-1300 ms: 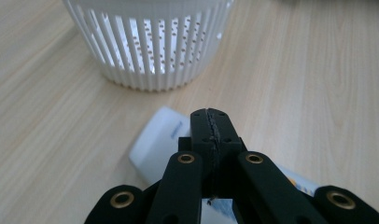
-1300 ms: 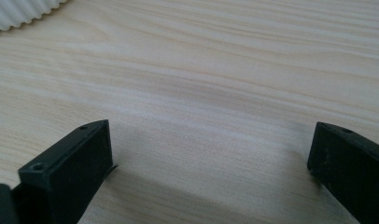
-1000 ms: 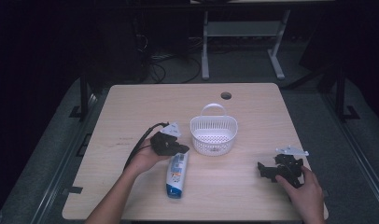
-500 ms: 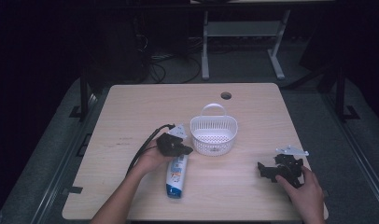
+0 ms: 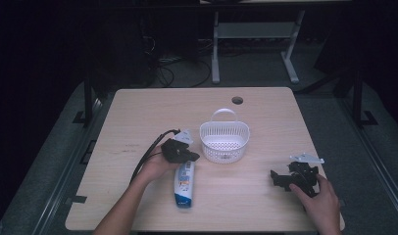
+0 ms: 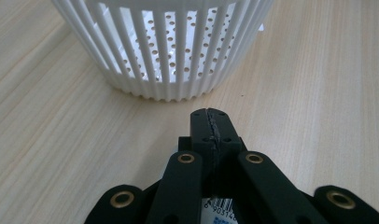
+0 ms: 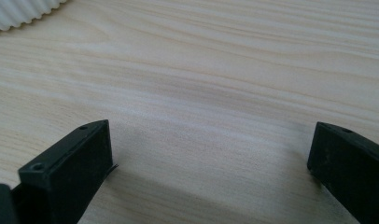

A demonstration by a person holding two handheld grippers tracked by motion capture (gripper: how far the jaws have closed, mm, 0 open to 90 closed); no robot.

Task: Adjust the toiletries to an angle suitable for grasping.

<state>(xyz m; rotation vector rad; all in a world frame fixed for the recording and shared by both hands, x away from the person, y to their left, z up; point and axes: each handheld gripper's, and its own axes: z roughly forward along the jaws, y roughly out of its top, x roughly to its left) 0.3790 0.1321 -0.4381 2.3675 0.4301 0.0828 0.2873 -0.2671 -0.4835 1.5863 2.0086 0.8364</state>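
A white and blue tube lies flat on the wooden table, in front of a white slatted basket with a handle. My left gripper hovers over the tube's far end, pointing at the basket. In the left gripper view my left gripper is shut with nothing between its jaws, the basket stands just ahead, and the tube's barcode peeks out beneath. My right gripper rests at the table's front right. Its jaws stand wide apart in the right gripper view, where my right gripper holds only bare wood between its fingers.
The basket's rim shows at the top left corner of the right gripper view. A round cable hole sits near the table's far edge. Beyond the table are a dark floor and a white desk frame.
My left gripper has edged slightly right toward the basket. The tube, the basket and my right gripper have stayed where they were.
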